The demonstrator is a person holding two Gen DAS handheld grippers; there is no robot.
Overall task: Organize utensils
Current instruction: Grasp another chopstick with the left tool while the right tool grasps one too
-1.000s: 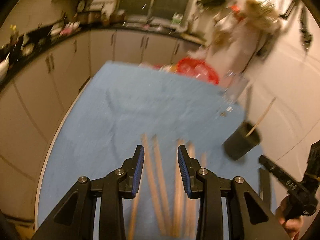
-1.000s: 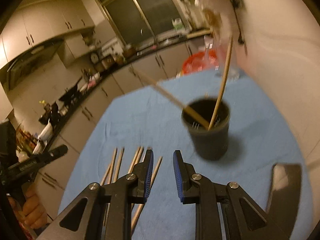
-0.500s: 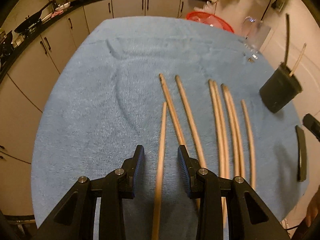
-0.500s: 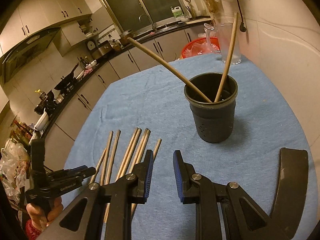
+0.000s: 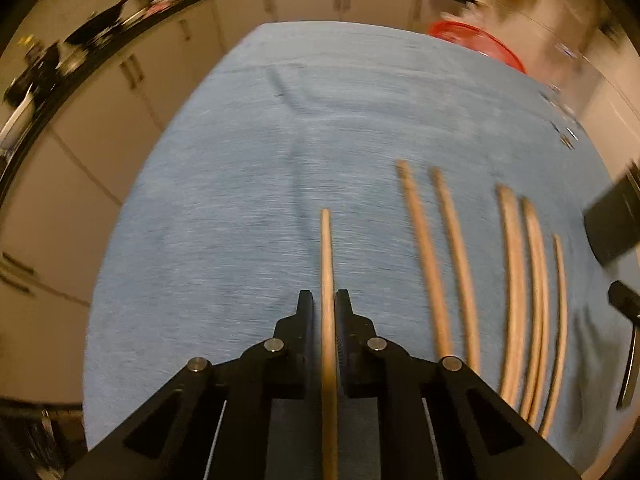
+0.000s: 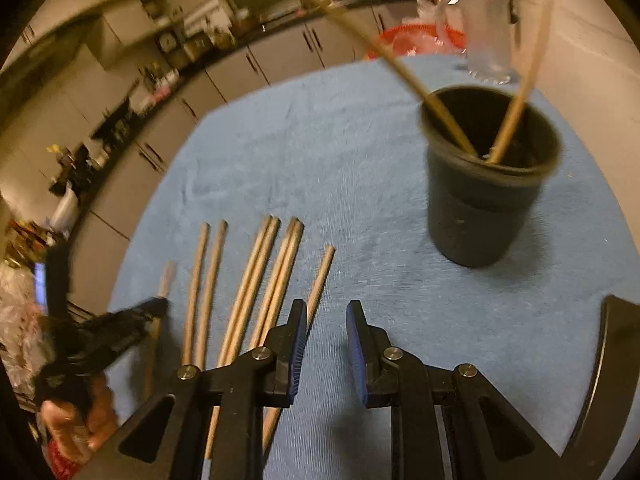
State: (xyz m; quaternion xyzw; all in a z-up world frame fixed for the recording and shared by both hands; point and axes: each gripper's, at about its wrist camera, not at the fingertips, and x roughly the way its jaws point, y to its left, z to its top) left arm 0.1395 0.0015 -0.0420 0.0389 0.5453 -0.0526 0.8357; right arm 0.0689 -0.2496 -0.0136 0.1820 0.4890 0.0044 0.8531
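Our left tool (image 5: 322, 310) is closing on one chopstick (image 5: 327, 264) for the cup (image 6: 486, 184); right tool (image 6: 327, 322) open, empty.

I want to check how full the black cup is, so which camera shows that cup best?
The right wrist view: the whole black cup stands on the blue towel, its mouth open to the camera, with two chopsticks leaning inside. The left wrist view catches only a blurred dark piece of it at the right edge.
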